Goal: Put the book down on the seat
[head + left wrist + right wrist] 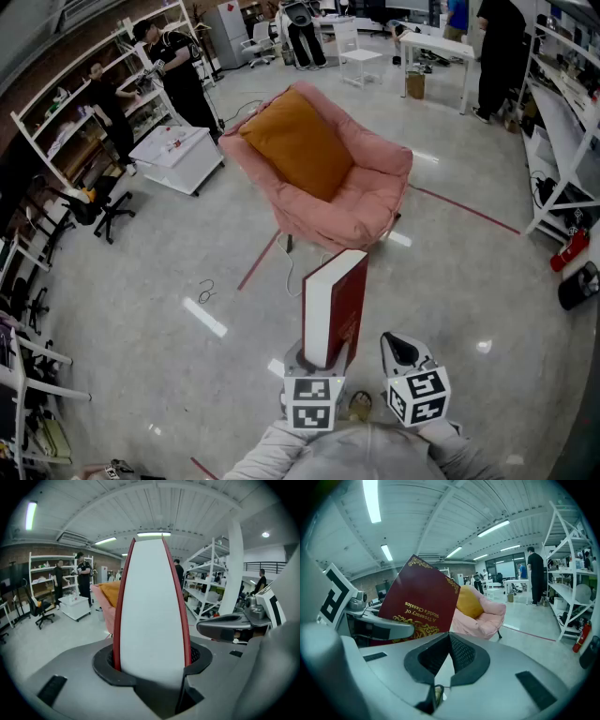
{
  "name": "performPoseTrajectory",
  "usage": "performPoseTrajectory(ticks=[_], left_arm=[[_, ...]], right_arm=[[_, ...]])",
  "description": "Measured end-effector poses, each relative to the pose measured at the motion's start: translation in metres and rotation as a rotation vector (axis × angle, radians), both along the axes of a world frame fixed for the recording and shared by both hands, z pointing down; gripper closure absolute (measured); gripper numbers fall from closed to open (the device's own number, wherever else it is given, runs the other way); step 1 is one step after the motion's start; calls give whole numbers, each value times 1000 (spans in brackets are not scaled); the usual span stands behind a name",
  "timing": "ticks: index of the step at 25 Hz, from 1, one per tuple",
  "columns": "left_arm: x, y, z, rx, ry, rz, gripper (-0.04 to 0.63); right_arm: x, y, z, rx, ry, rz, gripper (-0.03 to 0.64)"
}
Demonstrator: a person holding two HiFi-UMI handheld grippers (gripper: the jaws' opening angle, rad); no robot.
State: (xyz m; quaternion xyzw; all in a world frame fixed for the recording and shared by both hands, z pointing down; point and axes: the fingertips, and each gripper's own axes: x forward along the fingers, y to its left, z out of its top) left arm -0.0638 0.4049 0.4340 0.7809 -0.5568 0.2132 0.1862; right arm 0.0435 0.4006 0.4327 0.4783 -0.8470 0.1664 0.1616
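With the left gripper, clamping the red hardback book upright by its lower end, for carrying; right gripper alongside, pinched shut, empty, spare. Well short of the pink armchair seat ahead.

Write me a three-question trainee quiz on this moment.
1. True or false: the left gripper is clamped on one end of the red book.
2. What rests on the pink chair? A) an orange cushion B) a laptop C) a coat
3. Fill in: the right gripper has its jaws ___, with nothing between them.
Key: 1 true; 2 A; 3 shut.
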Motion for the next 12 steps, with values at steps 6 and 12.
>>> performPoseTrajectory(ticks=[6, 12], left_arm=[[-2, -9, 5, -14, 17, -14, 342], [-6, -18, 3, -4, 40, -39, 342]], right_arm=[[7, -13, -3, 13, 15, 16, 612], [9, -18, -2, 13, 35, 4, 612]])
